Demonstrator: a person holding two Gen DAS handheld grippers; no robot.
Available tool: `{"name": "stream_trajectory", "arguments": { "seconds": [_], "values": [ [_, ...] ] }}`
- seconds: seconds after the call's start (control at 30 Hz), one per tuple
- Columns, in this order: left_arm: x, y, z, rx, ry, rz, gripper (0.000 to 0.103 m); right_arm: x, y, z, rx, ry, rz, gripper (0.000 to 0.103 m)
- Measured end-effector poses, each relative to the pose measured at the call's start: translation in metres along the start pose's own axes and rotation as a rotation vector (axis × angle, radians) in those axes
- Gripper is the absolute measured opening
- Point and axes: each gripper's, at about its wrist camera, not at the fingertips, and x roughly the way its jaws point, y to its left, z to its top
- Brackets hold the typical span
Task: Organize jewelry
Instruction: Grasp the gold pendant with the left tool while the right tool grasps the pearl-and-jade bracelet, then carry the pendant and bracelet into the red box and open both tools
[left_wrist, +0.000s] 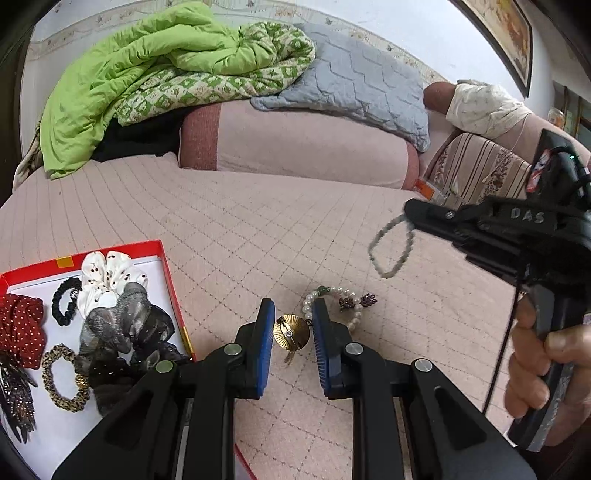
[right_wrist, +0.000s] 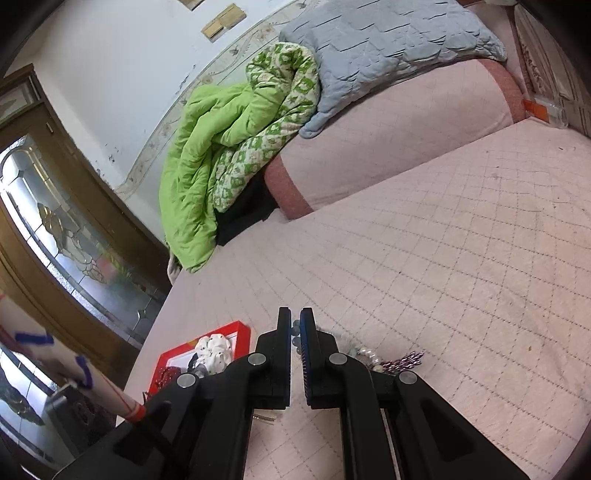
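Observation:
My left gripper (left_wrist: 293, 316) is open, low over the pink bed cover, with a round gold fan-shaped brooch (left_wrist: 291, 332) lying between its fingers. A pearl bracelet (left_wrist: 334, 304) with a purple charm (left_wrist: 357, 302) lies just beyond the right finger. My right gripper (left_wrist: 408, 216) is shut on a pale green bead bracelet (left_wrist: 391, 247) and holds it hanging above the bed. In the right wrist view the beads (right_wrist: 295, 334) show between the nearly closed fingers of the right gripper (right_wrist: 295, 325). A red box (left_wrist: 168, 273) with several scrunchies sits at the left.
The box holds a white scrunchie (left_wrist: 110, 275), a red dotted one (left_wrist: 20, 325), a black hair tie (left_wrist: 66, 301) and grey gauze ones (left_wrist: 125, 325). A green quilt (left_wrist: 147, 74), grey pillow (left_wrist: 354, 81) and pink bolster (left_wrist: 295, 144) lie at the bed's far side.

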Motion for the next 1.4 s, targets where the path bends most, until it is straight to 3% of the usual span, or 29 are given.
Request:
{"name": "stream_trajectory", "arguments": {
  "seconds": [0.57, 0.83, 1.1, 1.4],
  "values": [
    [-0.079, 0.05, -0.008, -0.061, -0.088, 0.1, 0.02, 0.022, 0.073, -0.042, -0.147, 0.083, 0.14, 0.005],
    [-0.116, 0.101, -0.042, -0.155, -0.07, 0.198, 0.02, 0.036, 0.119, -0.076, -0.222, 0.159, 0.234, 0.005],
    [-0.124, 0.13, -0.059, -0.211, -0.045, 0.245, 0.02, 0.058, 0.154, -0.11, -0.273, 0.244, 0.3, 0.006],
    [-0.112, 0.149, -0.066, -0.23, 0.009, 0.27, 0.02, 0.095, 0.168, -0.135, -0.242, 0.335, 0.316, 0.006]
  ]
}}
